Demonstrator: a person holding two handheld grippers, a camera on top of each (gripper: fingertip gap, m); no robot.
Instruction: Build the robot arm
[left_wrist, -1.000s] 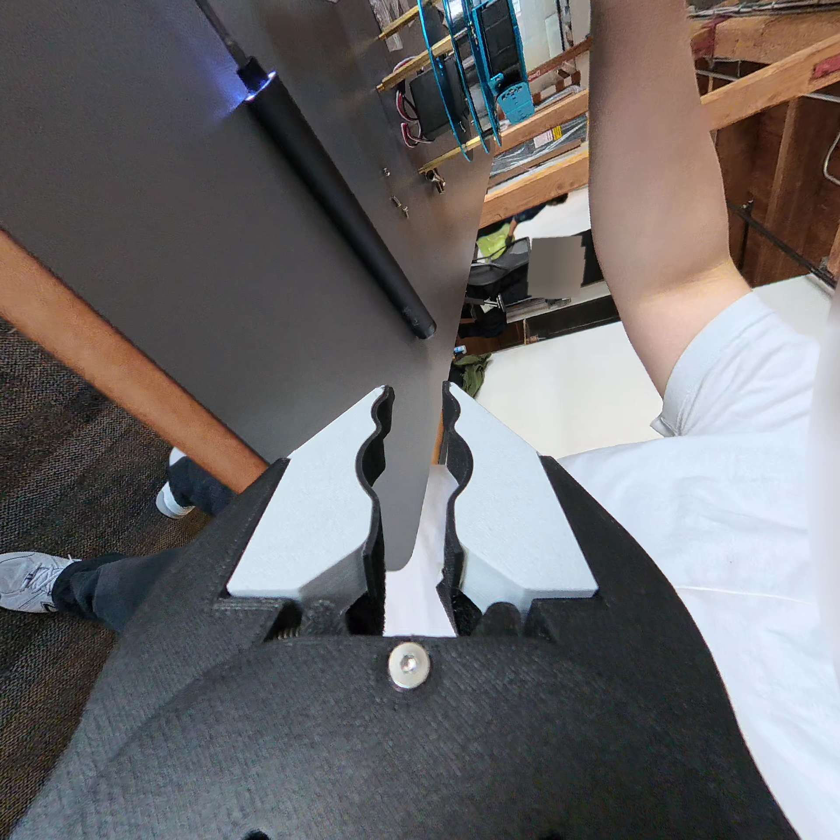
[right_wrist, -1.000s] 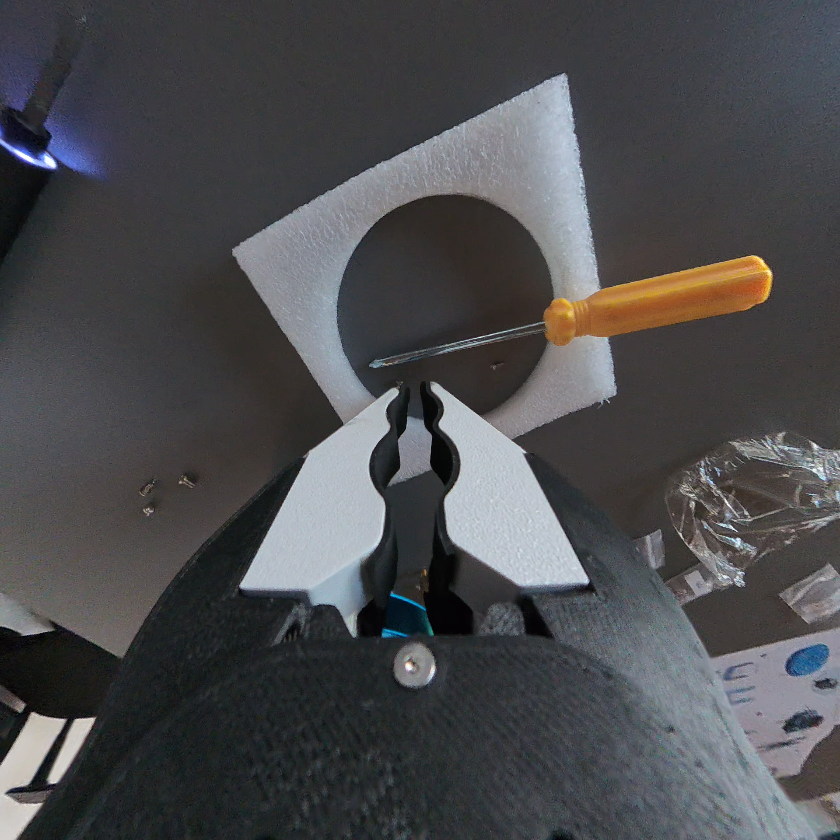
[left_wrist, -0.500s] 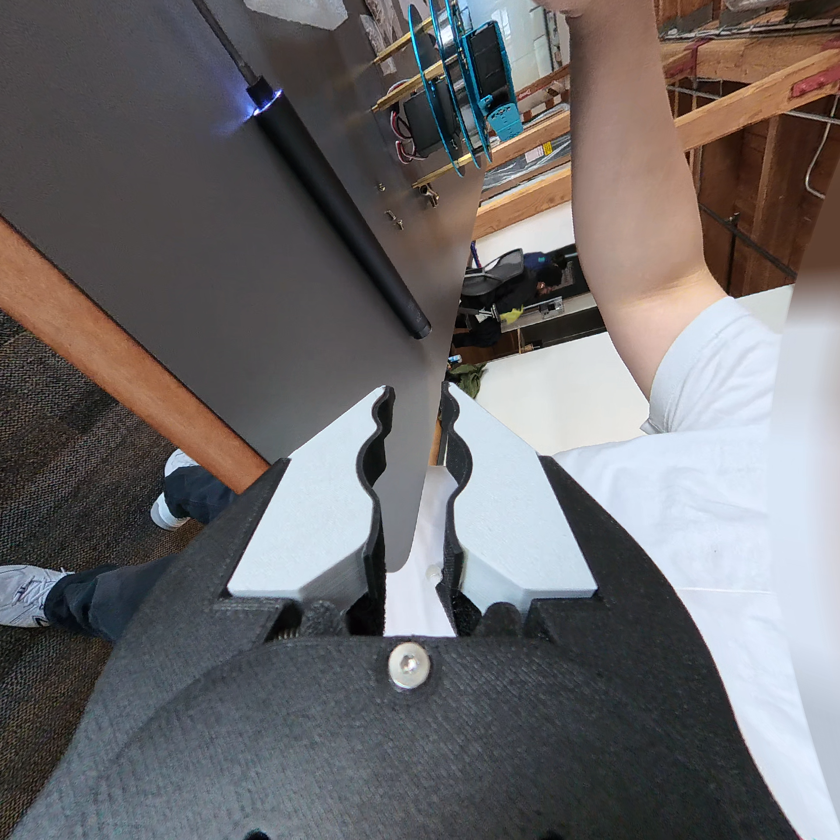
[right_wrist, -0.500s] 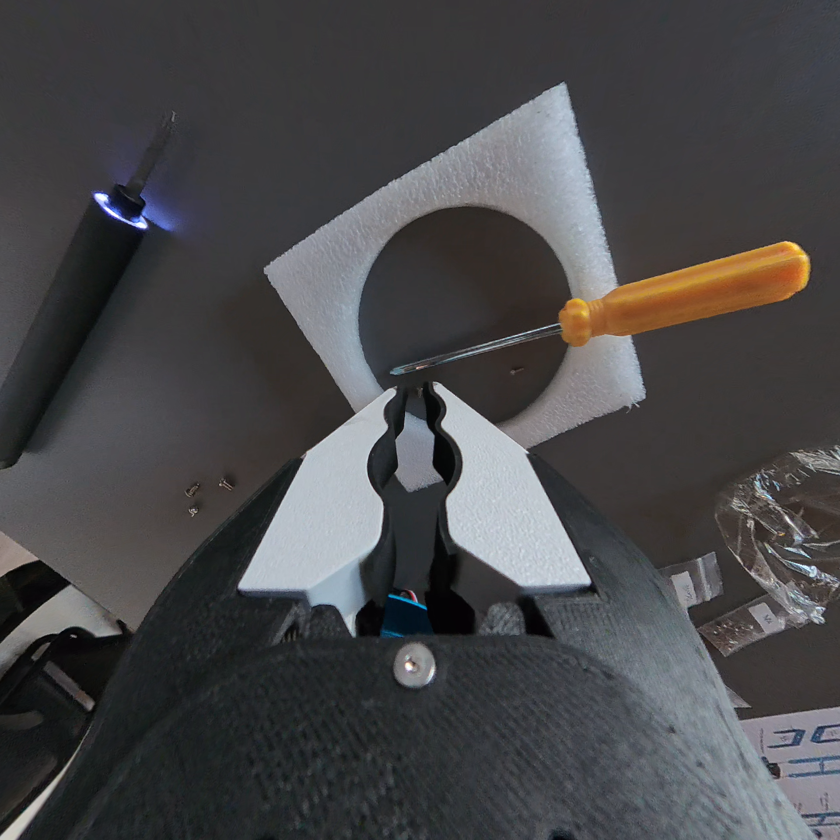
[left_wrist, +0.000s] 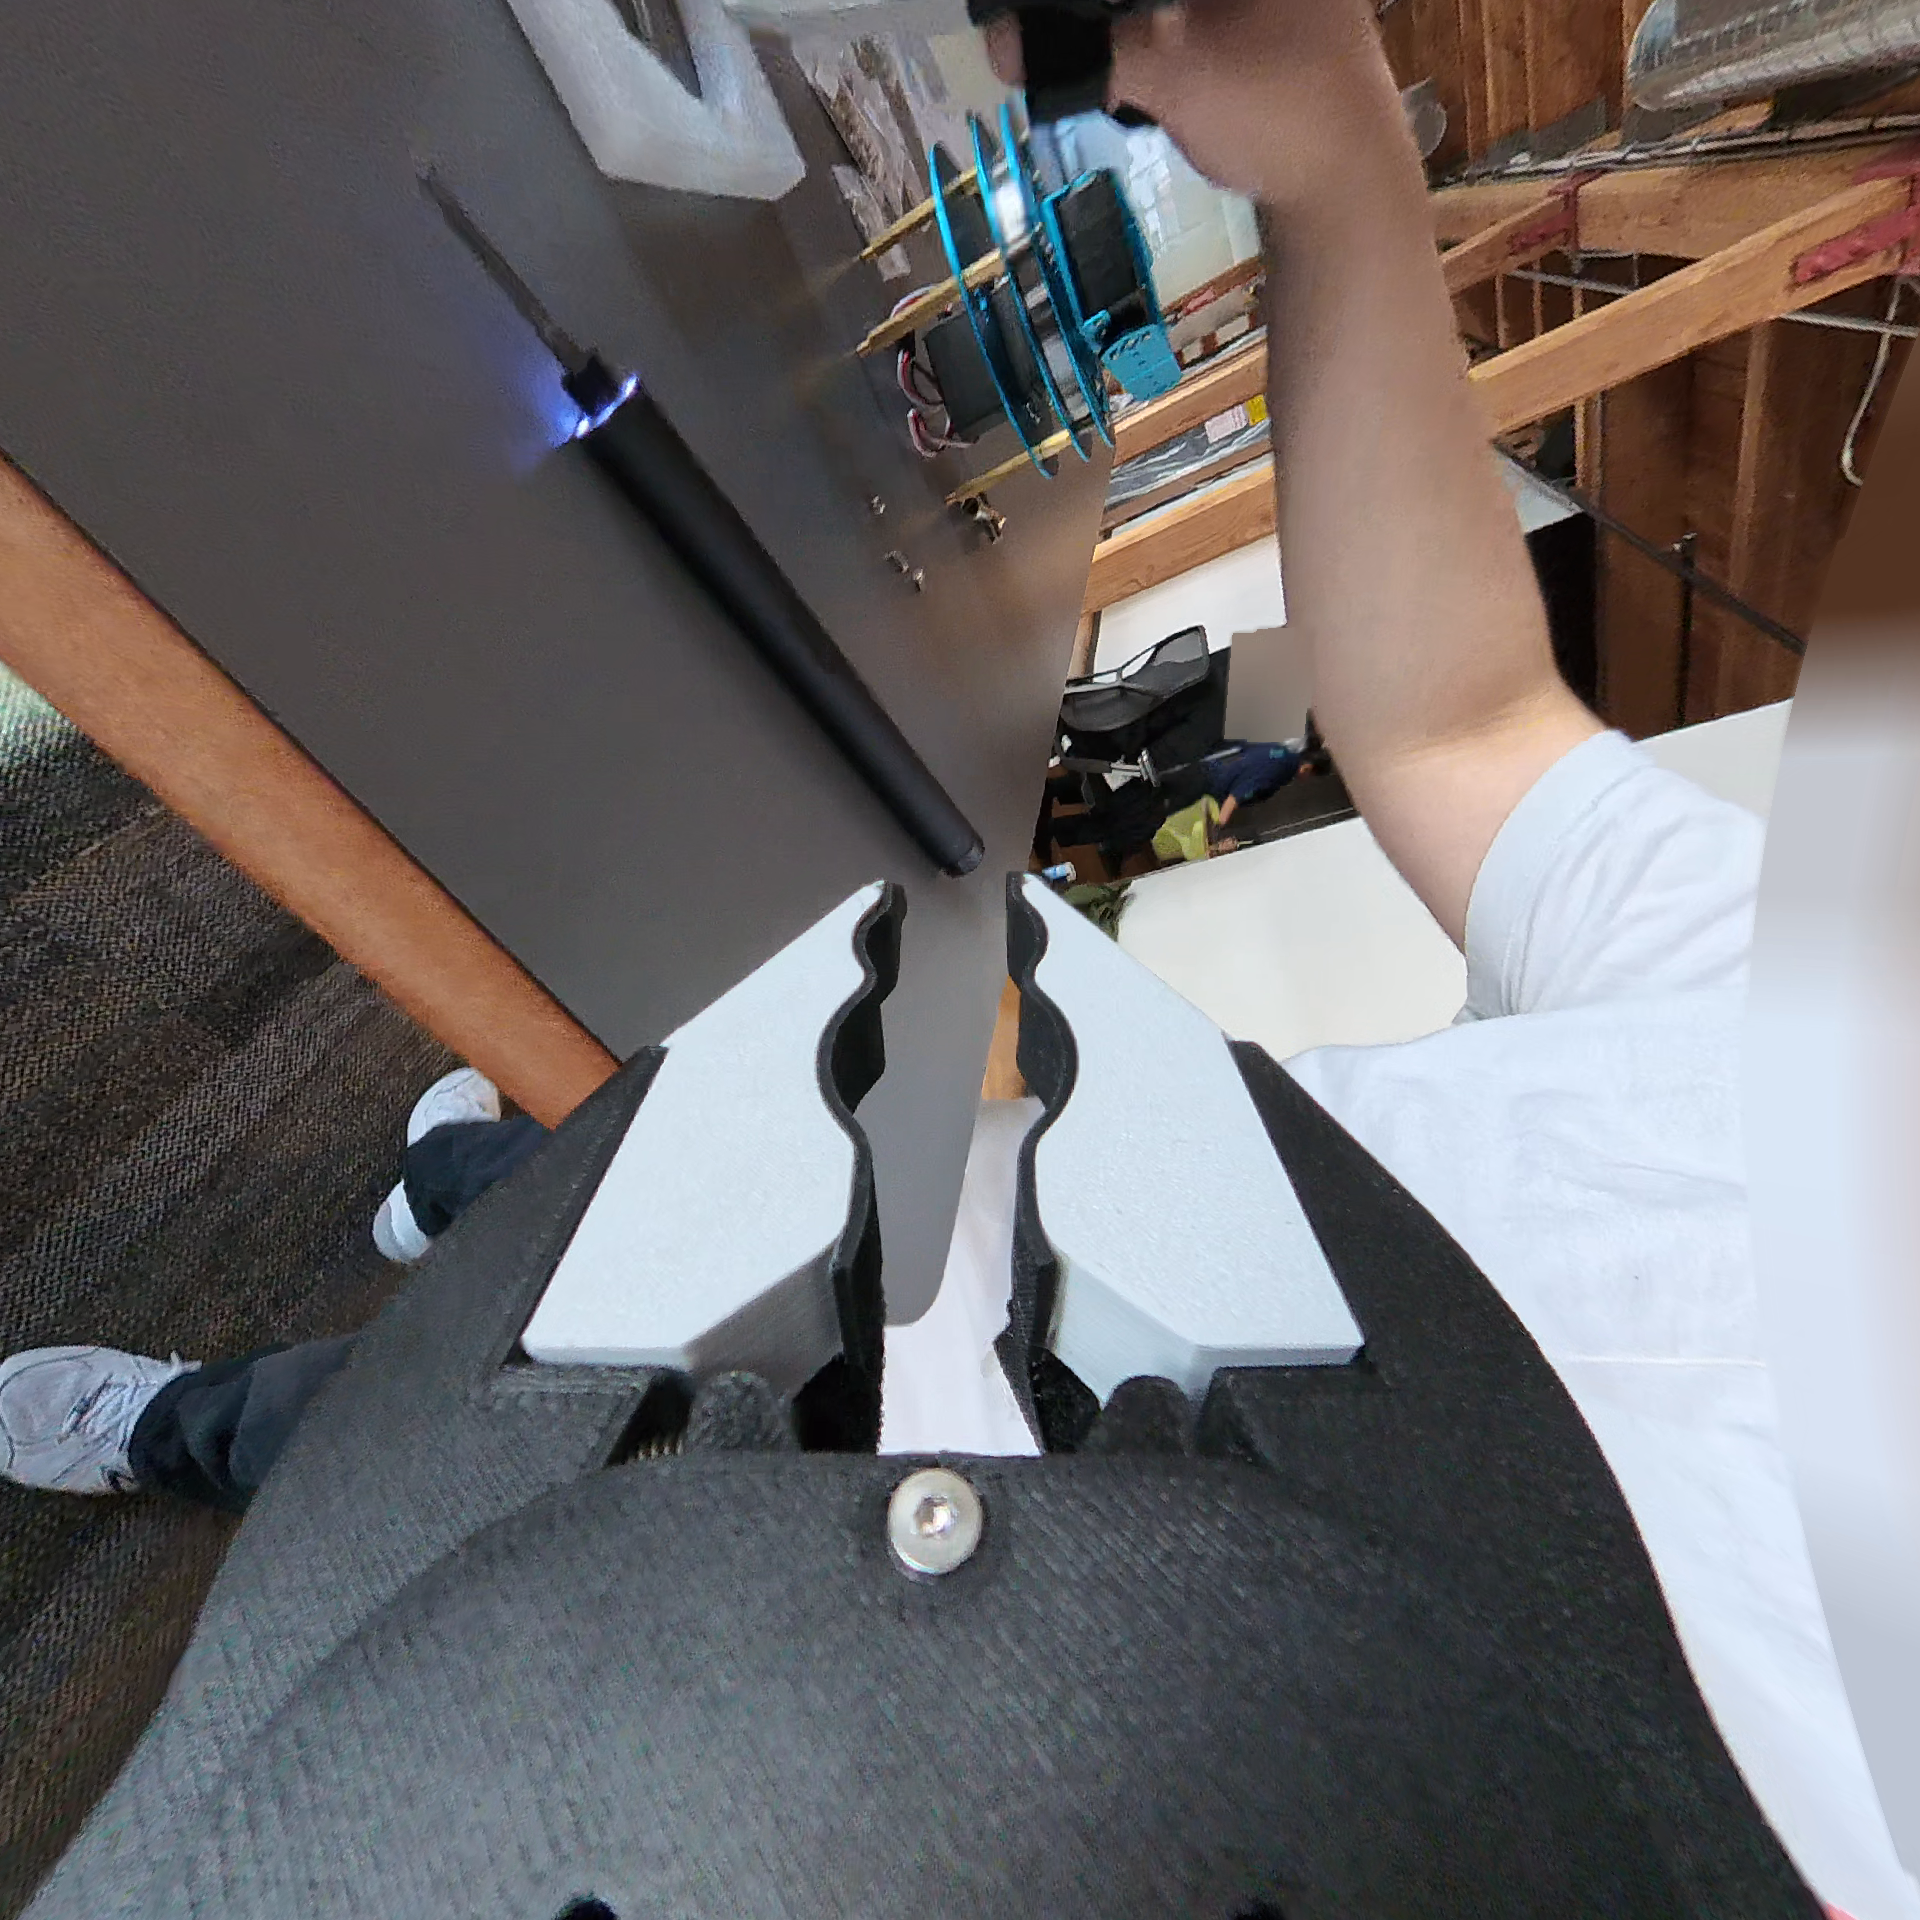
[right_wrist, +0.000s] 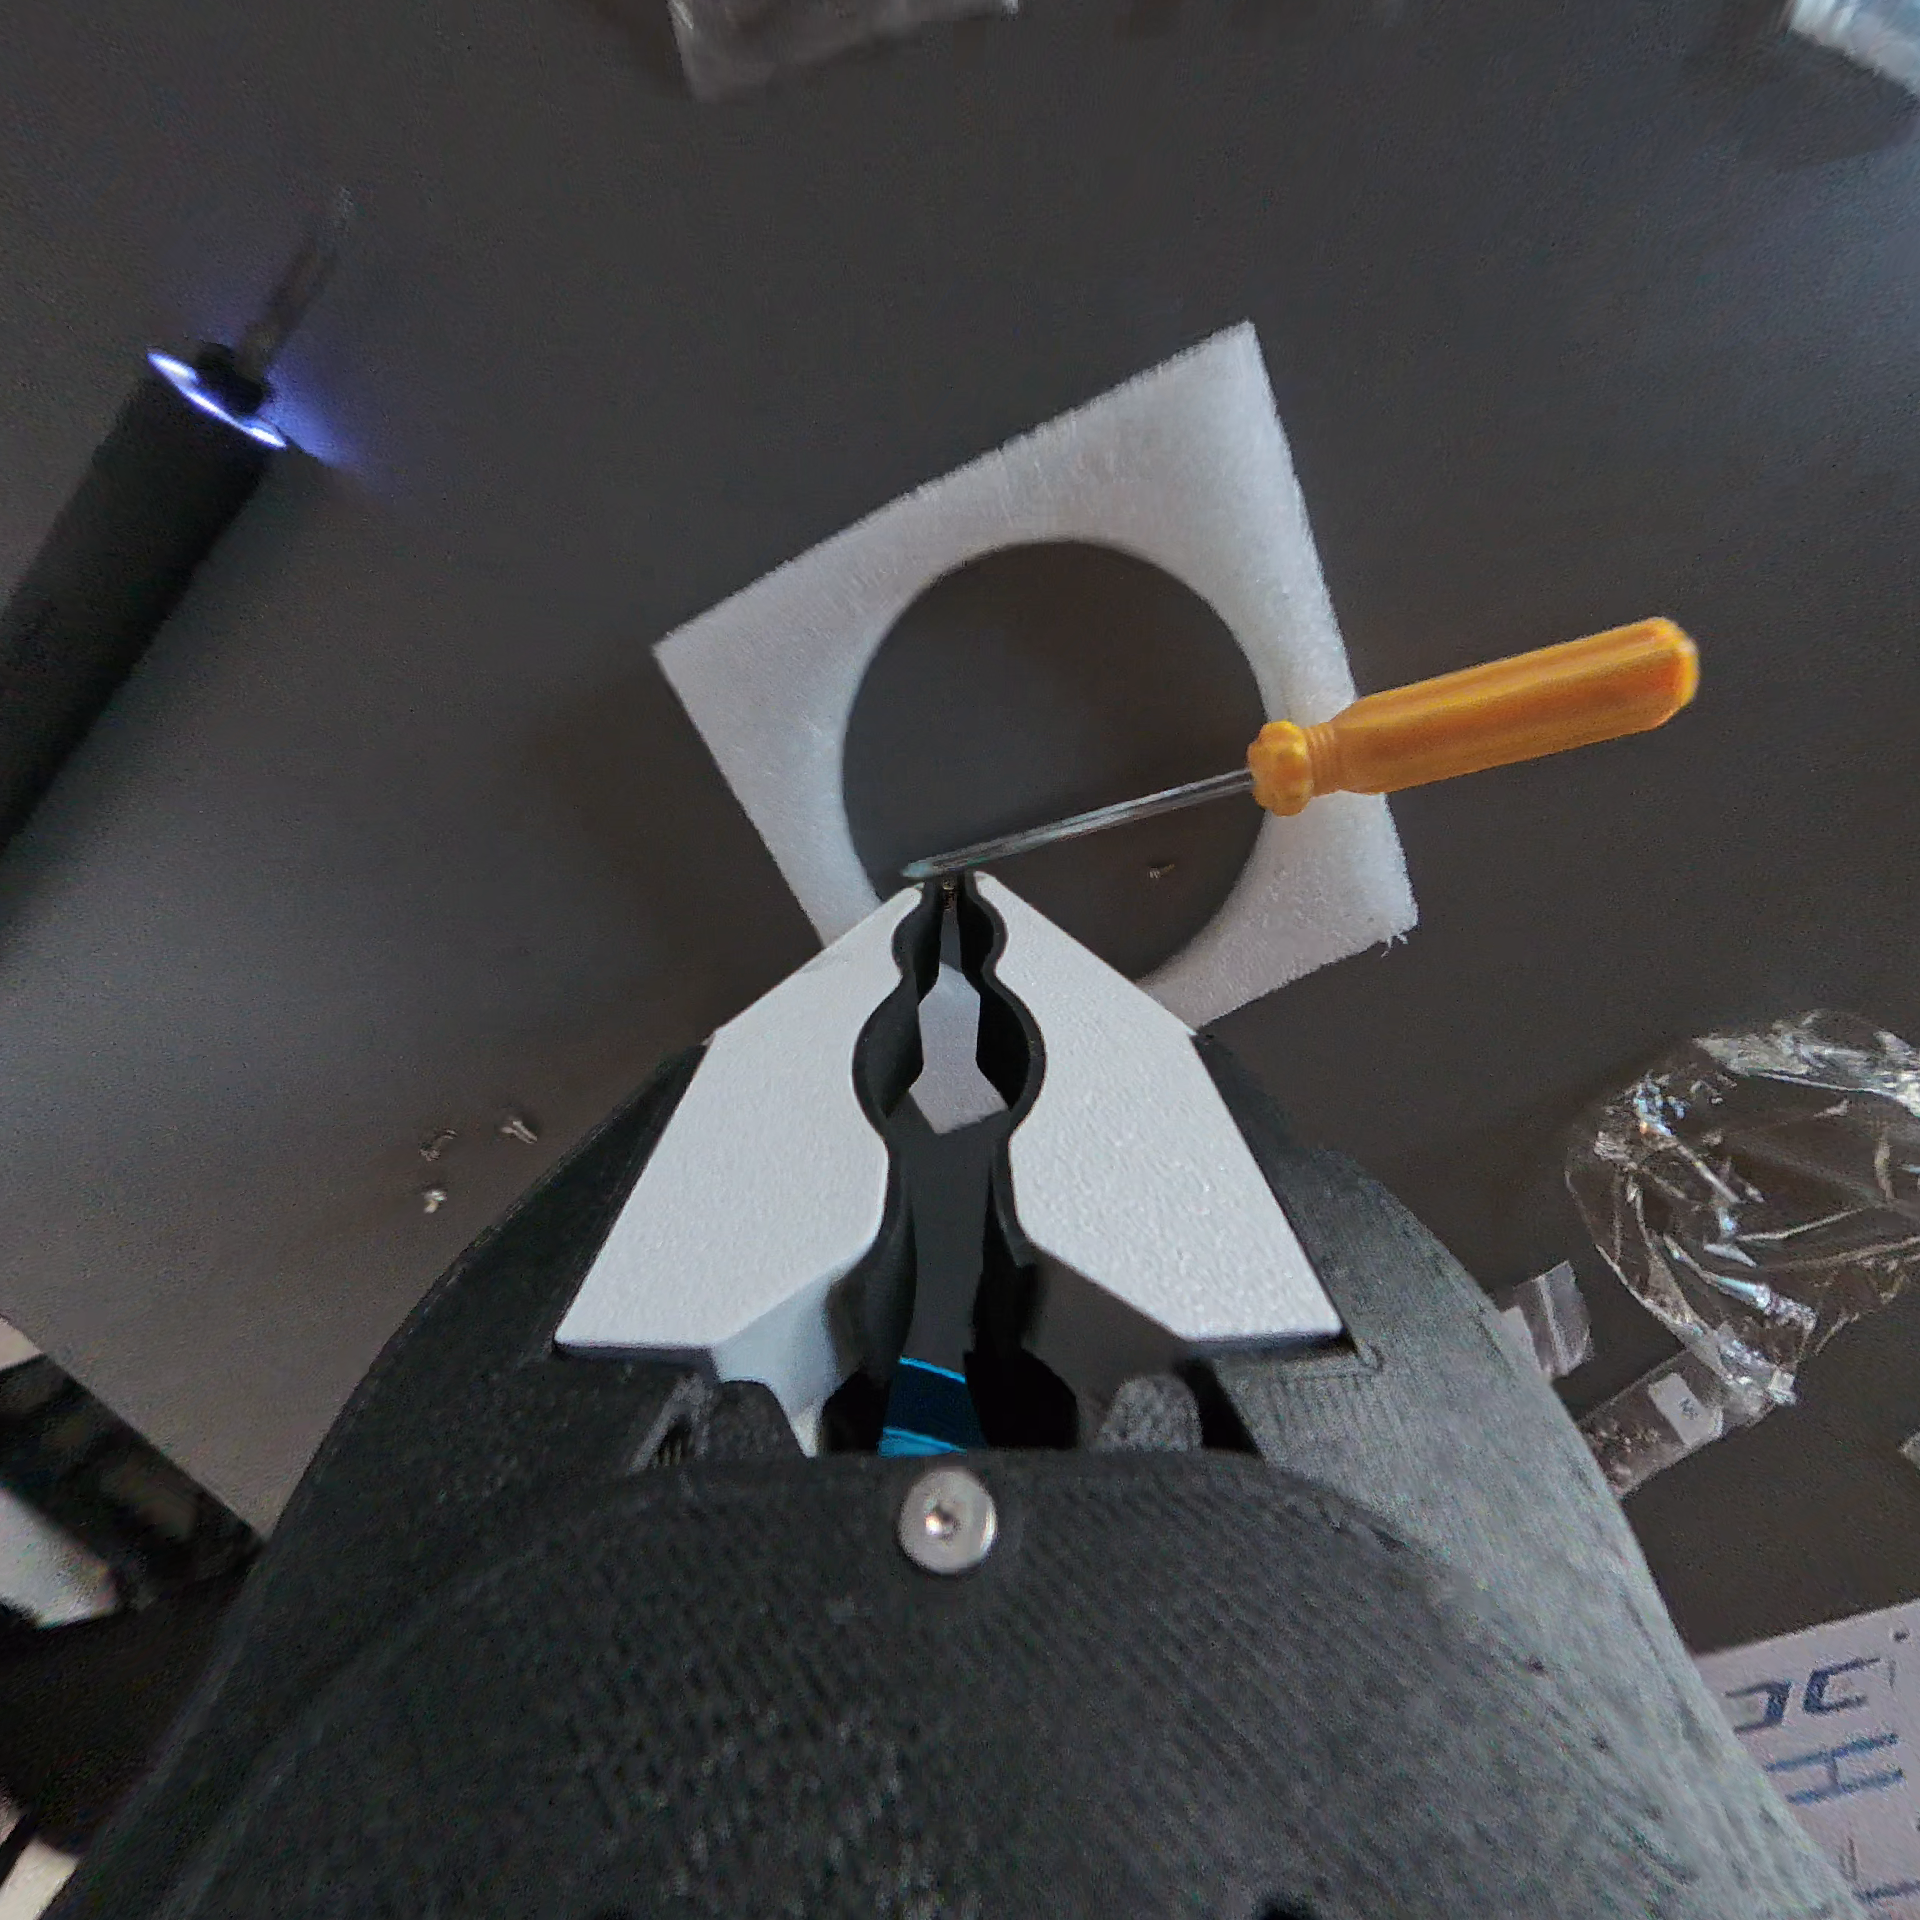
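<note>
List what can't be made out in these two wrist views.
- Right wrist view: whether the right gripper pinches anything at its tips; too small to tell.
- Right wrist view: blue part, mostly hidden behind that gripper.
- Right wrist view: clear plastic bag at the top edge, blurred.
- Left wrist view: what the person's hand holds; blurred and cut off by the top edge.

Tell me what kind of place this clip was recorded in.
Probably a workshop or maker space with an electronics assembly bench. A dark work mat carries an orange screwdriver, loose small screws and a blue layered chassis with wiring; exposed timber framing stands behind.
</note>
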